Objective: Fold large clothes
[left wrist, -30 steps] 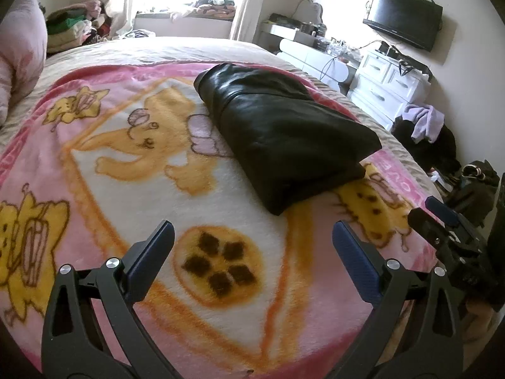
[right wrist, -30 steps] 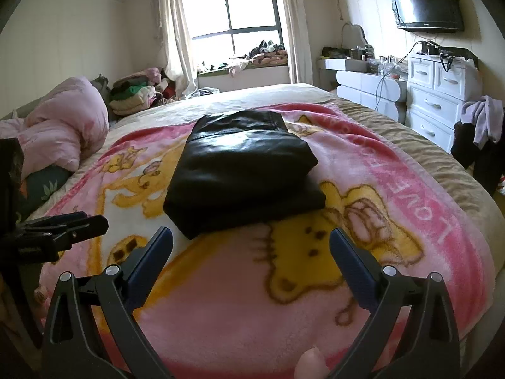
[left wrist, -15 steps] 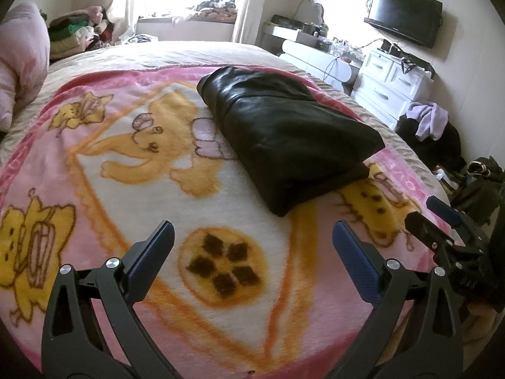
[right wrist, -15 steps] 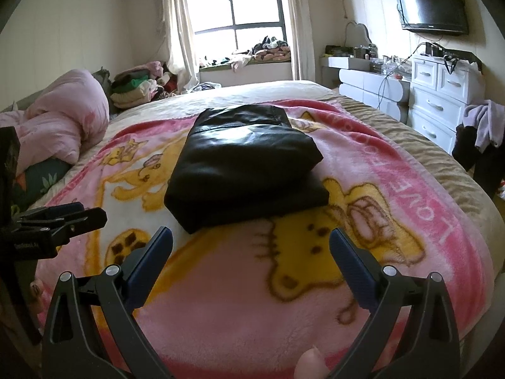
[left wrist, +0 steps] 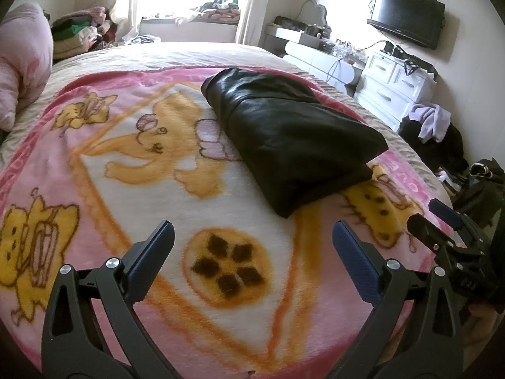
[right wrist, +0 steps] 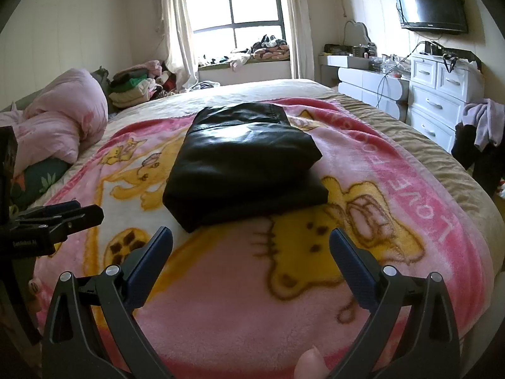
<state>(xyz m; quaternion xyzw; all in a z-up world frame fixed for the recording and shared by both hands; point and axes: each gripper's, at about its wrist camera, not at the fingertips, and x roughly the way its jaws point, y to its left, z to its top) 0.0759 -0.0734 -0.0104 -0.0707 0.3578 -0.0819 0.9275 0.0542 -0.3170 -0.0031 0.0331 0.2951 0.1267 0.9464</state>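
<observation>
A black leather-like garment [left wrist: 293, 139] lies folded into a thick rectangle on the pink cartoon blanket [left wrist: 132, 164]; it also shows in the right wrist view [right wrist: 246, 158]. My left gripper [left wrist: 252, 243] is open and empty, held above the blanket short of the garment's near corner. My right gripper [right wrist: 251, 246] is open and empty, held above the blanket in front of the garment's near edge. Each gripper shows in the other's view: the right gripper at the right edge [left wrist: 442, 224], the left gripper at the left edge [right wrist: 66, 214].
A pink duvet [right wrist: 60, 117] lies bunched at the bed's left. White drawers [right wrist: 442, 94] with a TV [right wrist: 432, 0] above stand at the right. Clothes hang on a dark chair [right wrist: 479, 126]. Folded clothes [right wrist: 135, 85] are stacked by the window.
Both grippers have drawn back and lifted slightly from the garment, staying open. The folded garment has not moved.
</observation>
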